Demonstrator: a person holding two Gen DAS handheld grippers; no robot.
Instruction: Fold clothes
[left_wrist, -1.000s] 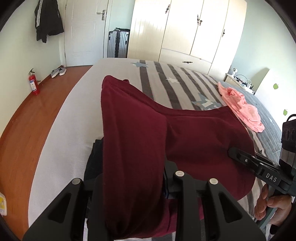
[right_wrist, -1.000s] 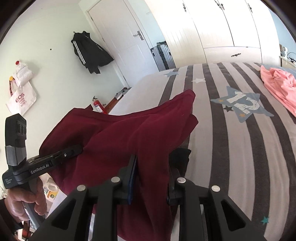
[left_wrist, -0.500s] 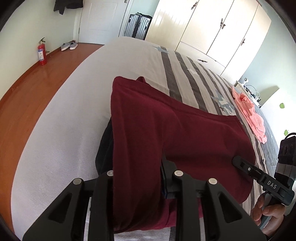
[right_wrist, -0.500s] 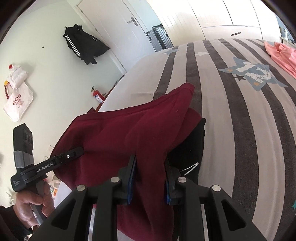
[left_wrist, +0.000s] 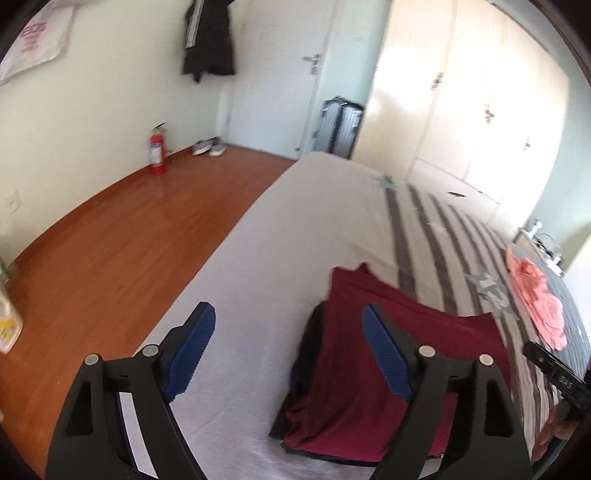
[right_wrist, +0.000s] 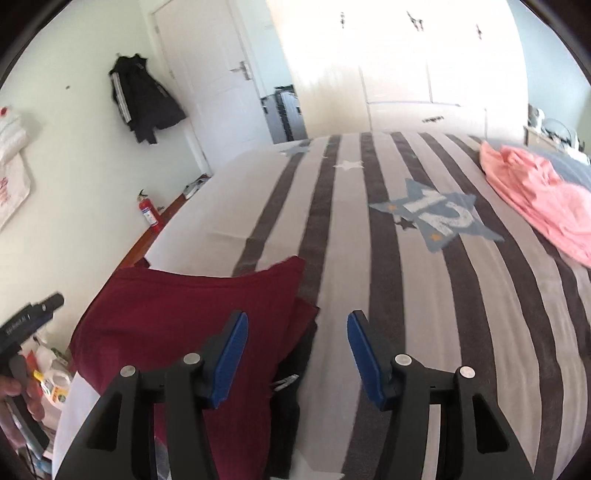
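Observation:
A folded dark red garment (left_wrist: 406, 354) (right_wrist: 177, 317) lies flat on the bed, on top of a black garment (left_wrist: 310, 347) (right_wrist: 295, 373) whose edge shows beside it. My left gripper (left_wrist: 288, 325) hangs open above the bed, its right finger over the red cloth's left part, with nothing between the pads. My right gripper (right_wrist: 295, 328) is open too, above the red garment's right edge and the striped cover. A crumpled pink garment (left_wrist: 535, 295) (right_wrist: 546, 199) lies farther along the bed on the right.
The bed (left_wrist: 280, 236) (right_wrist: 424, 280) has a white and grey striped cover with a star marked 12 (right_wrist: 439, 218). Wooden floor (left_wrist: 110, 251), a red fire extinguisher (left_wrist: 157, 151), shoes and a suitcase (left_wrist: 340, 125) stand left of it. Wardrobes (right_wrist: 406, 55) line the far wall.
Both grippers have let go of the red garment and opened. The garment has dropped flat onto the black one, and both grippers have pulled back and up.

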